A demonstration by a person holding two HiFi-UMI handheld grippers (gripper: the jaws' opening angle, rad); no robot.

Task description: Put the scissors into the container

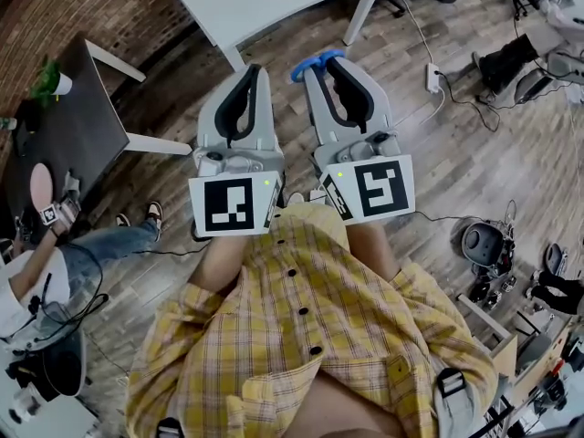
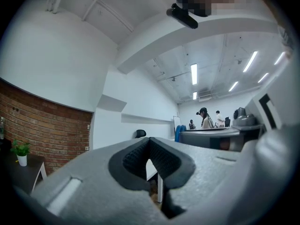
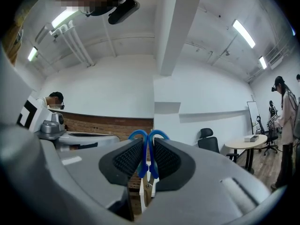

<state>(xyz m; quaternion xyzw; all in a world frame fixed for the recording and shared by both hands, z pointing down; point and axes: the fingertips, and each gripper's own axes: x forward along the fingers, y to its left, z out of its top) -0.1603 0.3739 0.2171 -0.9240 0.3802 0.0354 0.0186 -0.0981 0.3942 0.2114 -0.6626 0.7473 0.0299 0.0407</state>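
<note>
Wood floor (image 1: 456, 153) all round here, a brick wall (image 1: 55, 7) up in the left corner, a white counter (image 1: 265, 3) straight ahead at the top edge and a dark counter (image 1: 68, 126) off to the left with a small potted plant (image 1: 50, 80) on it. Both tools are held tight against the yellow plaid shirt (image 1: 301, 336), side by side and nearly touching, tips aimed toward the white counter's near edge. The right claw (image 1: 328, 67) is clamped on the scissors (image 1: 301, 69). Its own view shows the two blue handle loops (image 3: 149, 153) squeezed between the ribbed pads, loops poking out past the tips and the metal blades running back toward the camera. The left claw (image 1: 248, 71) is closed right down with nothing in it, its pads meeting at the front in its own view (image 2: 150, 156). Open floor lies between the tips and the white counter's legs. To the right a power strip (image 1: 433, 76) and cables trail across the boards, and gear (image 1: 484, 245) crowds the right edge. A seated person (image 1: 55, 263) takes up the lower left.
</note>
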